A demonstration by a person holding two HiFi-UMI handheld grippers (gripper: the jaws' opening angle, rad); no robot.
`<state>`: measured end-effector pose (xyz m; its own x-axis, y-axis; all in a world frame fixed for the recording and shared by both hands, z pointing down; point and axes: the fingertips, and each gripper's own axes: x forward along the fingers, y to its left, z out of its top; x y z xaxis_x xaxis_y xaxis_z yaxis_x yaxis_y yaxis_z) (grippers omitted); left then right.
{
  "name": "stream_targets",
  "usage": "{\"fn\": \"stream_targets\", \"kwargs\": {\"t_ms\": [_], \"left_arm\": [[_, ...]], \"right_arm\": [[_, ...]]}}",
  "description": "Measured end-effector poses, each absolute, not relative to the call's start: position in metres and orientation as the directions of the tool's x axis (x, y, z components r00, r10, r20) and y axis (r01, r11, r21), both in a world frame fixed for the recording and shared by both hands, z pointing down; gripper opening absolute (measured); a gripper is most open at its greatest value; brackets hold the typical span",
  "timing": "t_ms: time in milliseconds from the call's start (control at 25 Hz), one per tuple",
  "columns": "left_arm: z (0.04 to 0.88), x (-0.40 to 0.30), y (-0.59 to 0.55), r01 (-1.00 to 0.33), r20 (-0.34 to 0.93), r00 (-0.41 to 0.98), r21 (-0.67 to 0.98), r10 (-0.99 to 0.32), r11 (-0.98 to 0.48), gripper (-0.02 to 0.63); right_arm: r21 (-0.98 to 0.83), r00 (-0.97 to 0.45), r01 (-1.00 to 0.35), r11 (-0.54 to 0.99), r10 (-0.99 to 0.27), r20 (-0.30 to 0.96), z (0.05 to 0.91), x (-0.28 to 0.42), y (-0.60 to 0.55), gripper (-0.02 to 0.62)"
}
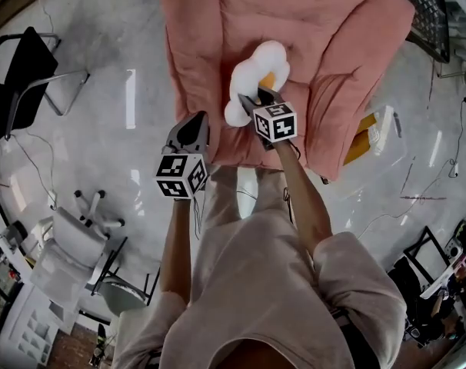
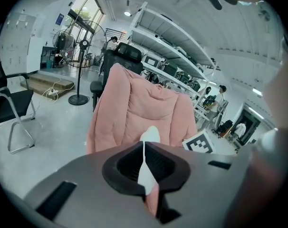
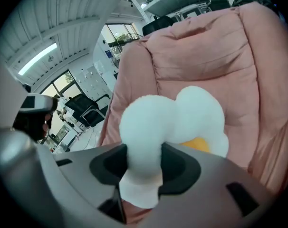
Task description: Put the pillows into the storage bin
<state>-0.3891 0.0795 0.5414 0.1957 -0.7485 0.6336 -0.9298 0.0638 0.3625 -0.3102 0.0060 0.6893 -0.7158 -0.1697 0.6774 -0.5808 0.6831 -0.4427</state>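
Note:
A white flower-shaped pillow (image 1: 260, 71) with a yellow centre lies on the seat of a pink padded chair (image 1: 333, 37). My right gripper (image 1: 252, 100) is shut on one of its white lobes; in the right gripper view the pillow (image 3: 196, 113) bulges out past the right gripper (image 3: 144, 163), squeezed between both pads. My left gripper (image 1: 193, 125) hovers at the chair's front left edge, shut and holding nothing. In the left gripper view the left gripper (image 2: 144, 148) points at the pink chair (image 2: 134, 108), with a sliver of the pillow (image 2: 151, 134) beyond it.
A clear storage bin (image 1: 387, 121) with something yellow in it stands on the floor right of the chair. Black chairs (image 1: 25, 68) and a white office chair (image 1: 71, 237) are on the left. A standing fan (image 2: 80, 56) and shelving (image 2: 172, 42) lie beyond.

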Motion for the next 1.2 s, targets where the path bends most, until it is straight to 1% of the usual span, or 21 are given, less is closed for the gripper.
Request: {"fn": "stream_targets", "kwargs": {"t_ms": [160, 440, 800, 1000, 1200], "left_arm": [[0.515, -0.384, 0.069, -0.936, 0.609, 0.197, 0.349, -0.768, 0.036, 0.018], [0.469, -0.371, 0.047, -0.949, 0.568, 0.193, 0.314, -0.8, -0.006, 0.018], [0.429, -0.33, 0.01, -0.946, 0.528, 0.275, 0.298, -0.804, -0.128, 0.018], [0.418, -0.281, -0.013, -0.925, 0.508, 0.361, 0.301, -0.782, -0.231, 0.018], [0.407, -0.198, -0.04, -0.877, 0.482, 0.479, 0.299, -0.734, -0.376, 0.017]], "right_arm": [[-0.415, -0.743, -0.575, 0.705, -0.239, 0.625, 0.631, -0.301, -0.008, 0.172], [-0.298, -0.757, -0.563, 0.771, -0.337, 0.56, 0.539, -0.279, -0.025, 0.166], [-0.199, -0.738, -0.621, 0.759, -0.479, 0.475, 0.447, -0.232, -0.051, 0.167], [-0.165, -0.687, -0.697, 0.697, -0.586, 0.429, 0.405, -0.173, -0.064, 0.167], [-0.12, -0.583, -0.797, 0.592, -0.703, 0.406, 0.379, -0.079, -0.075, 0.166]]}}
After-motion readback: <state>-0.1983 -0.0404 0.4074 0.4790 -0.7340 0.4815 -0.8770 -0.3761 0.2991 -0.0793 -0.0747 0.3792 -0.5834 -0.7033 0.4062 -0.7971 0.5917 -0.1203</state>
